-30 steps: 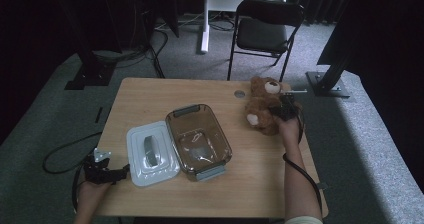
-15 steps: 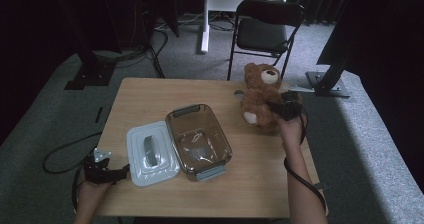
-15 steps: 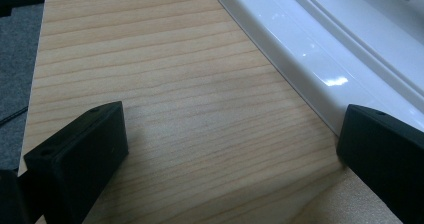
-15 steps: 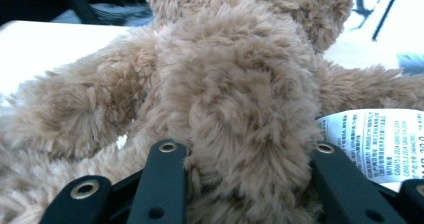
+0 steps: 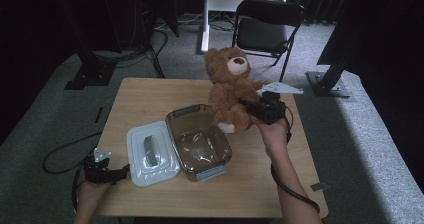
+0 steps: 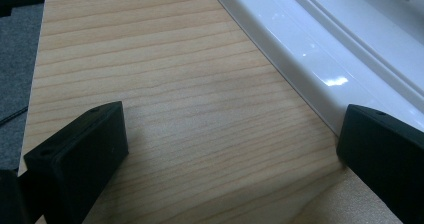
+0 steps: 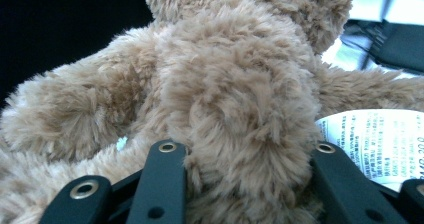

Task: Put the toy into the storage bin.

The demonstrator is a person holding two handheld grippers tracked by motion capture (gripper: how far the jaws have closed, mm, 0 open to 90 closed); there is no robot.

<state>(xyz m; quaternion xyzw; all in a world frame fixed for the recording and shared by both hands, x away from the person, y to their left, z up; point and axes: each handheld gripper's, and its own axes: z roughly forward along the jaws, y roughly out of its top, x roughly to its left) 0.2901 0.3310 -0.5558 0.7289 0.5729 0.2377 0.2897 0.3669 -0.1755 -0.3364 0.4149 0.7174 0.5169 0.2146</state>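
brown and fluffy, the bear (image 5: 231,91) is up in the air, above the far side of the table (image 5: 150,96) and just past the box (image 5: 198,141). the right hand-held gripper (image 5: 252,108) is clamped on its soft tummy, with fur bulging between the two black jaws in the right gripper view (image 7: 240,134).

the box is see-through brown and open. its white lid (image 5: 151,154) lies flat beside it, touching its side. the left hand-held gripper (image 5: 120,172) rests low by the lid's near edge, jaws apart, with nothing in them.

i think the job now is to put the bear in the box. to do it well, keep the squeeze firm so the bear does not slip. bring it right over the middle of the box. lower it feet first and slowly. the bear looks big for the box, so its arms and head may need tucking. let go once it sits inside.
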